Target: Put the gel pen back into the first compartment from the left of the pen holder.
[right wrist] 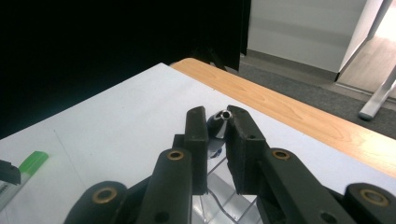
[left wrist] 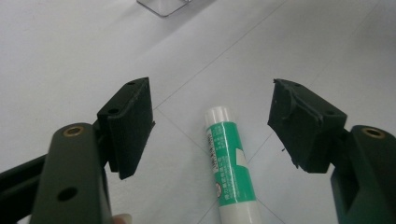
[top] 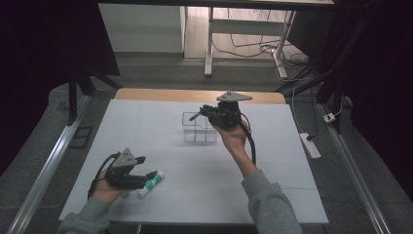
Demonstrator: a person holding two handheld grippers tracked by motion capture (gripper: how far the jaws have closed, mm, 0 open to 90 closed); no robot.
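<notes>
A glue stick (top: 151, 183) with a green label and white cap lies on the white table (top: 195, 195) at the near left. My left gripper (top: 147, 166) hovers low over it, open. In the left gripper view the glue stick (left wrist: 231, 168) lies between the wide-apart pads (left wrist: 130, 126) without touching them. My right gripper (top: 202, 113) is raised at the back centre, above a clear plastic box (top: 197, 131), and is shut on a dark pen (top: 194, 117) whose tip points left. In the right gripper view, the pen (right wrist: 217, 125) is pinched between the pads, tip outward.
The clear box (right wrist: 224, 200) has divided compartments and sits just below the right gripper. The table's wooden far edge (top: 195, 95) is behind it. The glue stick (right wrist: 28, 168) shows at the lower left of the right gripper view.
</notes>
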